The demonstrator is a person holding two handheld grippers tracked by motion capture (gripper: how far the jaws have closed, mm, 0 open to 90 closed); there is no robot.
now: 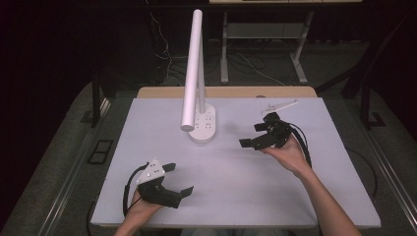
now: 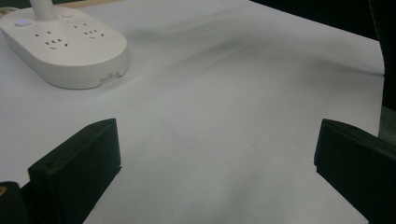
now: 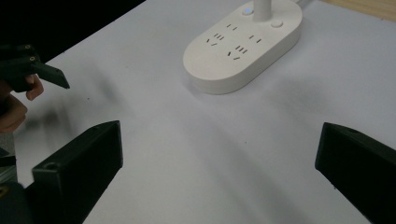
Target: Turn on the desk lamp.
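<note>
A white desk lamp stands at the back middle of the white table (image 1: 236, 182); its oval base (image 1: 202, 128) carries several sockets, and its tube head (image 1: 193, 69) leans forward. My left gripper (image 1: 179, 178) hovers near the front left, open, with nothing between its jaws. My right gripper (image 1: 252, 135) is right of the lamp base, also open and holding nothing. In the left gripper view the gripper (image 2: 215, 163) points across bare table, with the lamp base (image 2: 65, 44) at upper left. In the right gripper view the gripper (image 3: 219, 158) faces the lamp base (image 3: 243, 44).
The left hand (image 3: 14, 107) and a jaw of the other gripper (image 3: 46, 72) show at the left edge of the right gripper view. Behind the table are desk legs (image 1: 224, 49) and cables (image 1: 246, 61) on a grey floor. Dark surroundings border both sides.
</note>
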